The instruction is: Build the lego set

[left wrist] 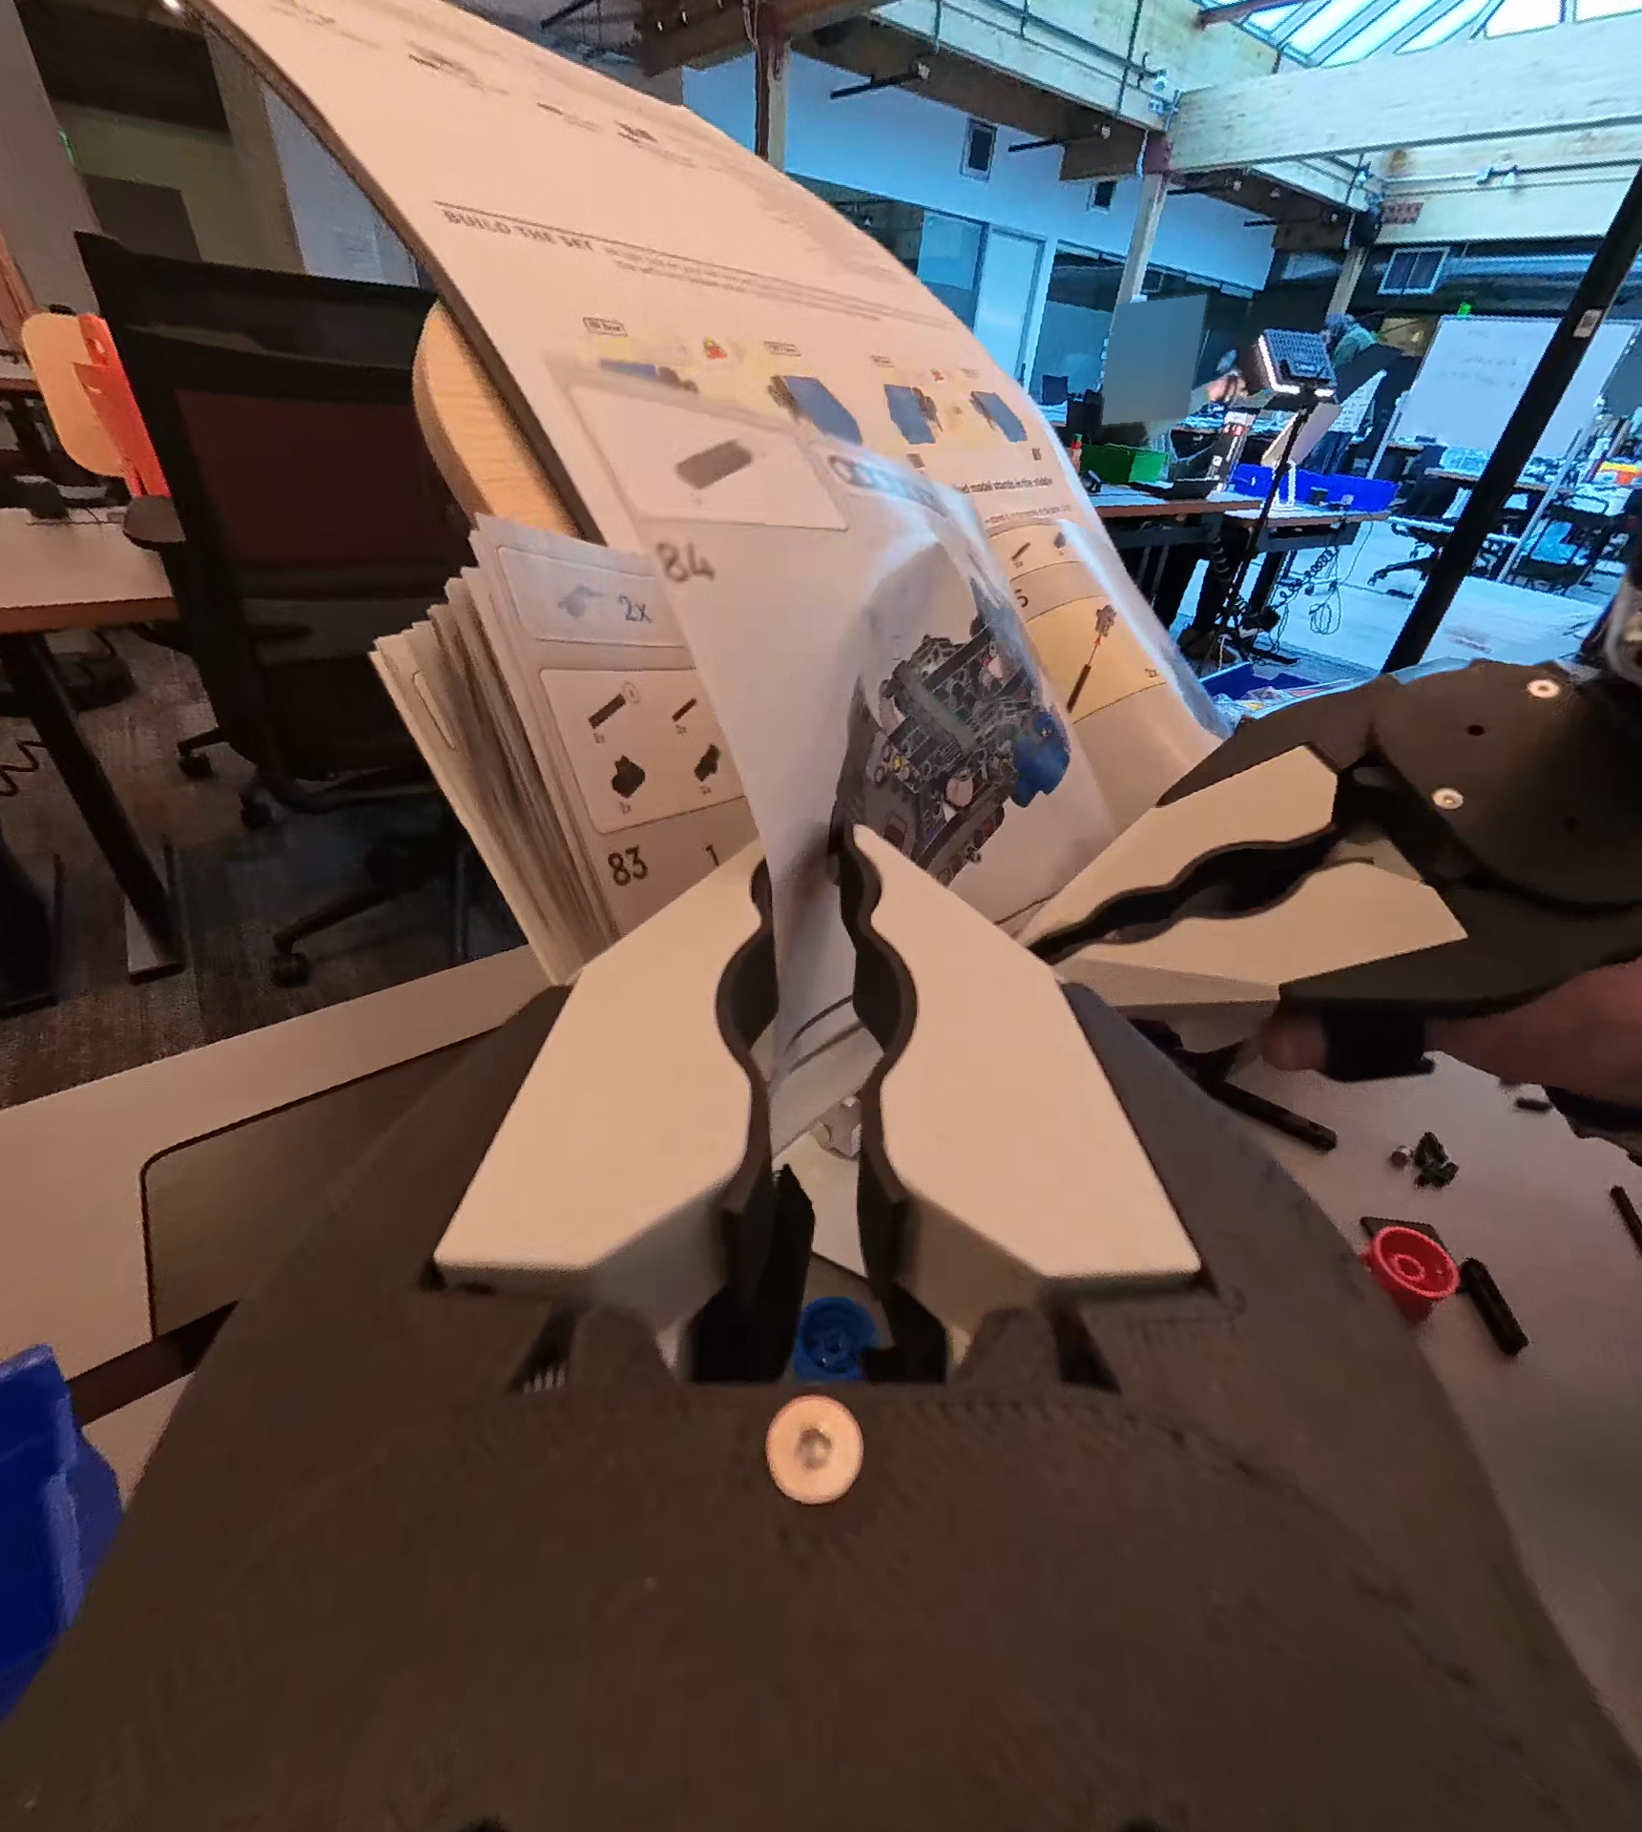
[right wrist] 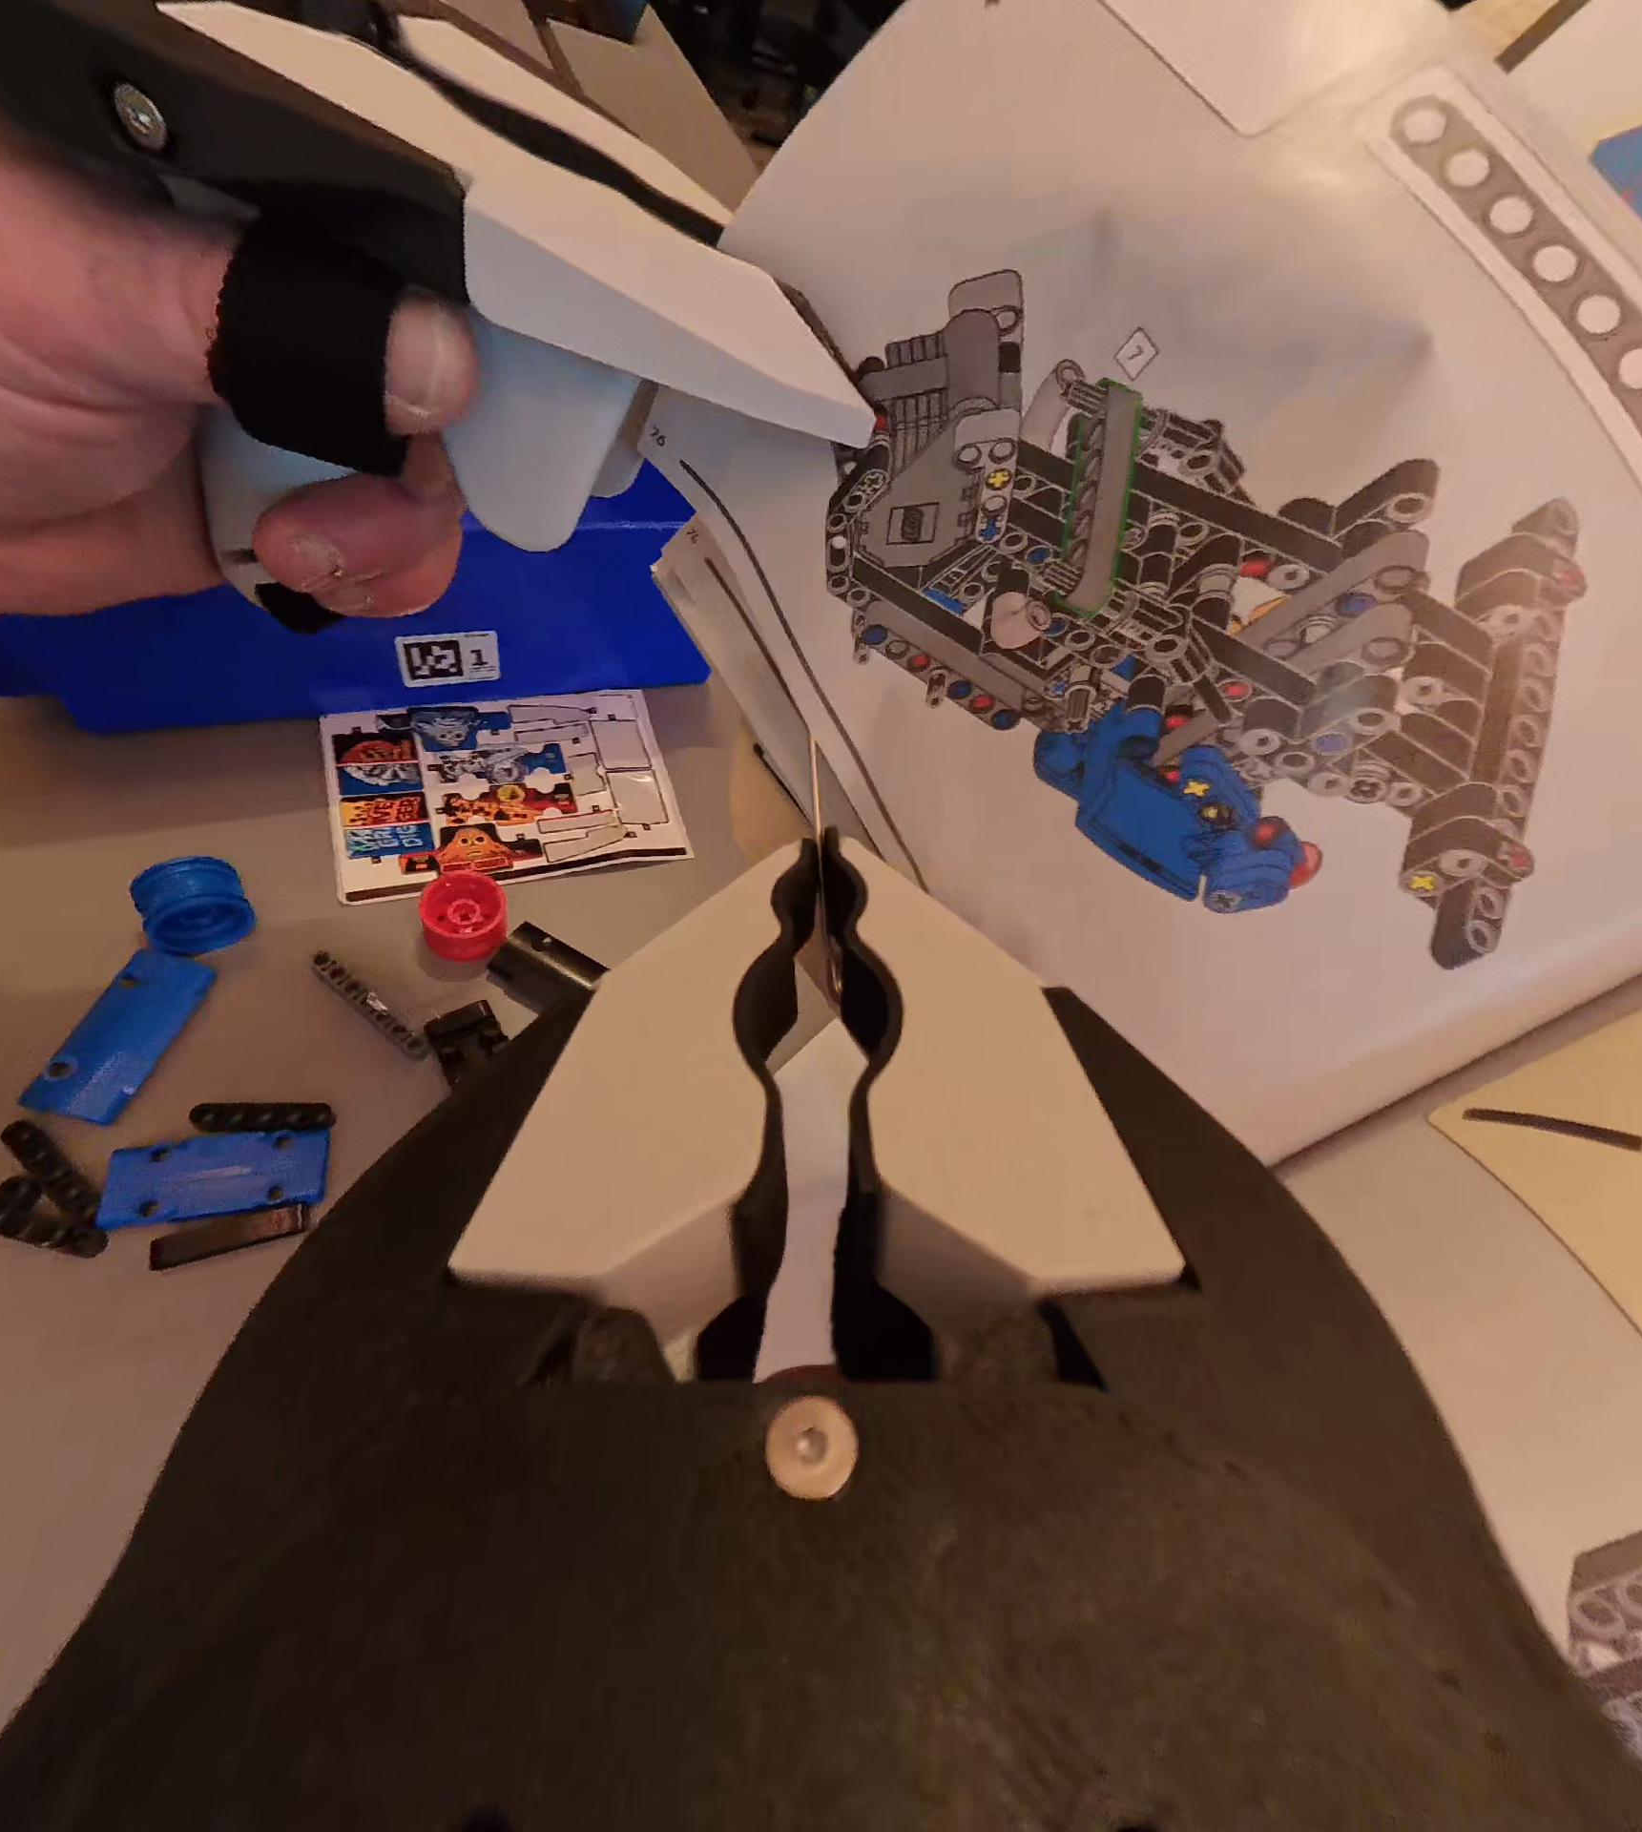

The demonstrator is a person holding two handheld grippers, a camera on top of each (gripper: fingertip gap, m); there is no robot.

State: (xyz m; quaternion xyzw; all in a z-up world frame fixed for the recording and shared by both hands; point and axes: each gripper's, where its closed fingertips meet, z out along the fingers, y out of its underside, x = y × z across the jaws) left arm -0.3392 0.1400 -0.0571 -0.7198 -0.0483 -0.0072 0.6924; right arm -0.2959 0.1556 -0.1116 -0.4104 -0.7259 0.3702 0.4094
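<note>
The instruction booklet point(left wrist: 589, 783) stands open on the table, with one page point(left wrist: 797, 714) lifted. My left gripper point(left wrist: 812, 853) is shut on that page near its edge, and the sheet runs up between the two pads. It also shows in the right wrist view point(right wrist: 846, 401), pinching the page's point(right wrist: 1193, 297) far corner. My right gripper point(right wrist: 822, 858) is shut on the thin edge of a page, seen edge-on between its fingertips. In the left wrist view it point(left wrist: 1045, 947) is closed at the page's lower right.
A blue bin point(right wrist: 202, 674), a sticker sheet point(right wrist: 499, 793), a blue wheel point(right wrist: 192, 902), a red wheel point(right wrist: 462, 917), blue panels point(right wrist: 217, 1175) and black beams lie on the table to the left. A large curved printed sheet point(left wrist: 648, 248) arches behind the booklet. There is about 8 cm between the tips of the two grippers. About 20 cm separates my right fingertips from the red wheel point(right wrist: 462, 917).
</note>
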